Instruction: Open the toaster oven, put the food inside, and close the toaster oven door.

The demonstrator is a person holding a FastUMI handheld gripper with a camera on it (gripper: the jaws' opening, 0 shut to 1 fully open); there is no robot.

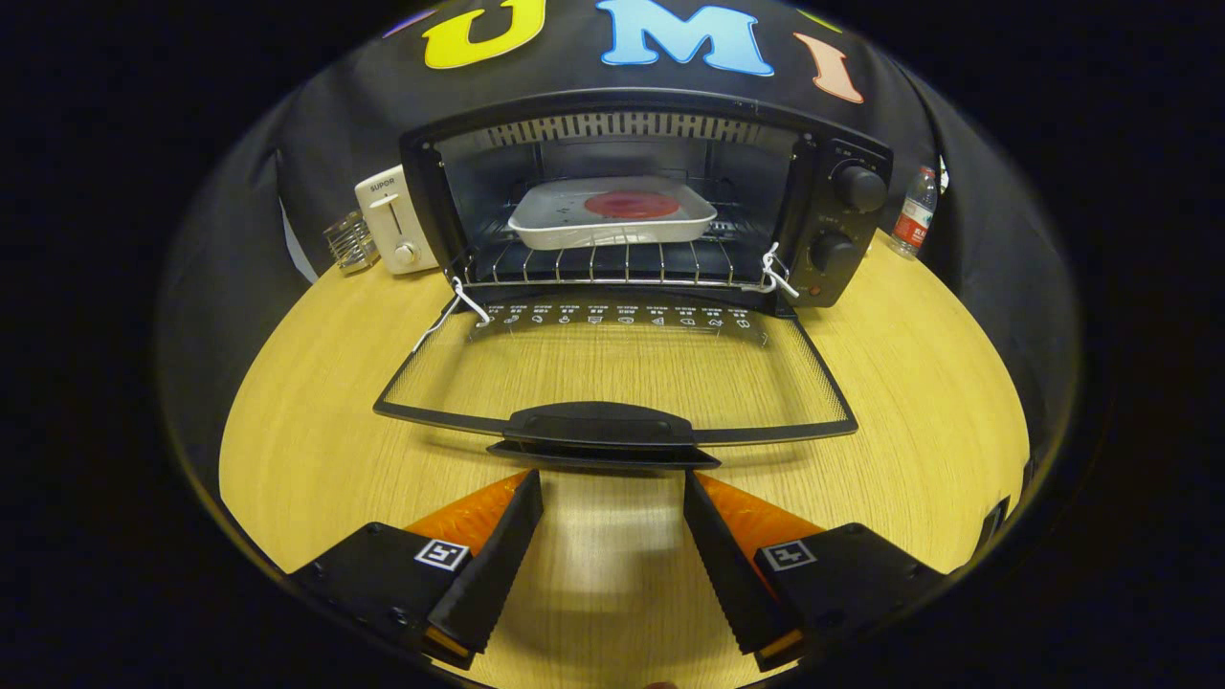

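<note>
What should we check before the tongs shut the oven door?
1. Food inside: ok. The white tray with a red round food sits on the wire rack in the toaster oven.
2. Tray past the doorway: cannot tell; its front edge is near the rack's front.
3. Door down flat on the wooden table: ok, ready to lift.
4. Tongs: ok, open, holding nothing.
5. Handle in reach: ok, just ahead of the fingertips, centred.
</note>
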